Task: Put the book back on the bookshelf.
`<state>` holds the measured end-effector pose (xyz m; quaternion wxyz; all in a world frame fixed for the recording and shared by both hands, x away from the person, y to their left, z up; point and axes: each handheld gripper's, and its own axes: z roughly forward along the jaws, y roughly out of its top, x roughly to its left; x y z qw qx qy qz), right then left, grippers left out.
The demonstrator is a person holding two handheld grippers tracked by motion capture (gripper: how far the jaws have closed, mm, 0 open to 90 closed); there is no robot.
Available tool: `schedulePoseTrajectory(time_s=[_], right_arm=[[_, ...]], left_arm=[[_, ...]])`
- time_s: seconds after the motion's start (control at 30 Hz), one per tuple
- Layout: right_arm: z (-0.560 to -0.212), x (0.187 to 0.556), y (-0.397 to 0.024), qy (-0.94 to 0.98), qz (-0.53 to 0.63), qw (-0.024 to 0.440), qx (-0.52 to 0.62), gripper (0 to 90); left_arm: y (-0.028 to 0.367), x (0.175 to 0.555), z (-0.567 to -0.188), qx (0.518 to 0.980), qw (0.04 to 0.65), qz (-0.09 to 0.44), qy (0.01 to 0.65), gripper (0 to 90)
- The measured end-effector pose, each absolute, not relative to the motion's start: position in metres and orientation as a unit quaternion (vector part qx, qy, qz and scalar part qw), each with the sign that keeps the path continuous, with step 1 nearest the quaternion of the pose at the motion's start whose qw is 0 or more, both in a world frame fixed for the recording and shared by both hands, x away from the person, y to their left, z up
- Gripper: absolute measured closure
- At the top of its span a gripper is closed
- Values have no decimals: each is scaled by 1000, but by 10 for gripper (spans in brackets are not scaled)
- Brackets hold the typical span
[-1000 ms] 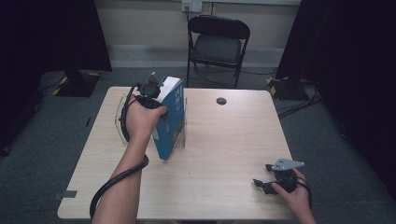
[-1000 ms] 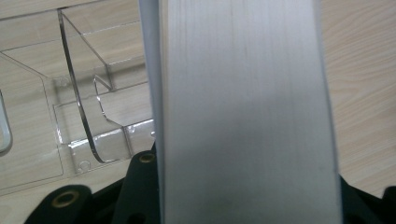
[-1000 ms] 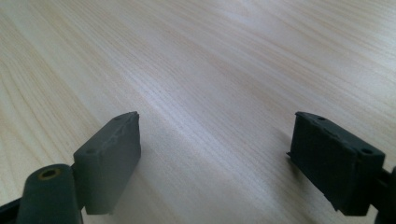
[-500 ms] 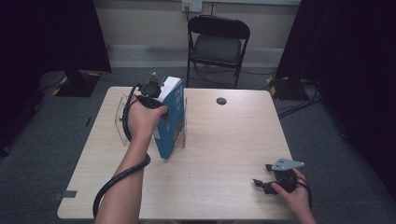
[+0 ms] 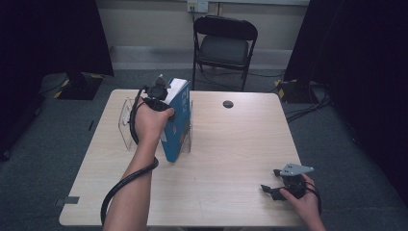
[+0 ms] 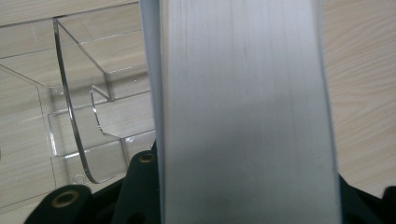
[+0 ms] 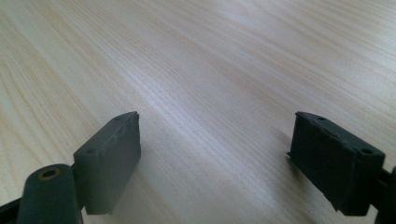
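step: lowering book (image 5: 175,120) into clear rack (image 5: 126,126) at 10 o'clock on bench (image 5: 231,144) | left gripper (image 5: 159,90) jaws clamped on book's top edge | right gripper (image 5: 279,185) jaws apart, idle at 4 o'clock | next: probably seat upright, then release | writing: cover text too small to read
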<state>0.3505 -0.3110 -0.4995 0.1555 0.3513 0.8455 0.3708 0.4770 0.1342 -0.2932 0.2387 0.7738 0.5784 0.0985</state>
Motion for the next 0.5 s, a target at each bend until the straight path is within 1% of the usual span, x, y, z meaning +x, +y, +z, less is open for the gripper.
schedulePoseTrajectory(time_s=[0.5], right_arm=[[-500, 350, -311, 846, 371, 155, 352, 157]], left_arm=[[130, 481, -294, 771, 244, 113, 577, 619]])
